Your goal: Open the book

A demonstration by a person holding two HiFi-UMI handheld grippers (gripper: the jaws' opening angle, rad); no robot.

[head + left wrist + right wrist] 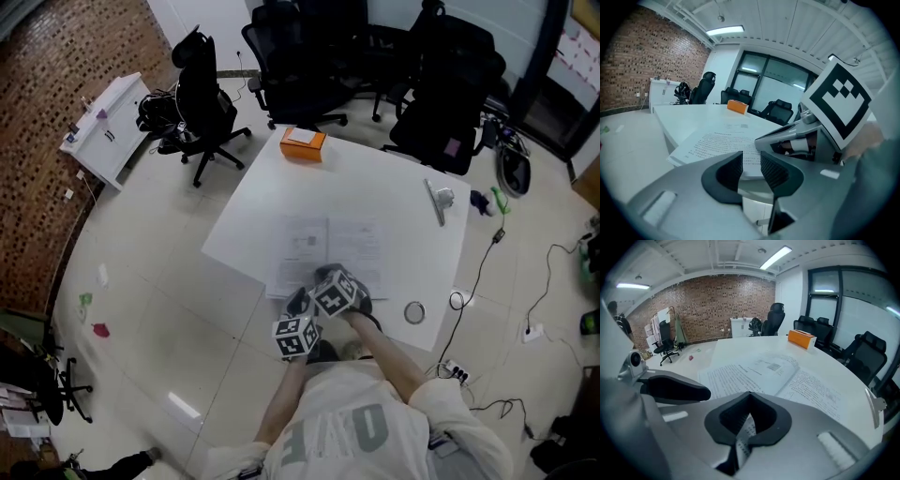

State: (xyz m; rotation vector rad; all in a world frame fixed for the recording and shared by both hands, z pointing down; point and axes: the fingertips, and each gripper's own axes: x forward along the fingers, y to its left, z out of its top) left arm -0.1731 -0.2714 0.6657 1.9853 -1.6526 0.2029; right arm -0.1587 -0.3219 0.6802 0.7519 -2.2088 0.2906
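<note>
The right claw (pixel 747 399) is closed tight on a page (pixel 742 436) of the open book (pixel 323 248), which lies on the white table (pixel 375 183). The left claw (pixel 751 168) is wide apart and holds nothing.

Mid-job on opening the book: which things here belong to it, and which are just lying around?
Part of the job:
- book, lying open on the table
- right gripper, shut on a page
- left gripper, open, with nothing gripped

Just lying about:
- orange box
- tape roll
- metal tool
- office chairs
</note>
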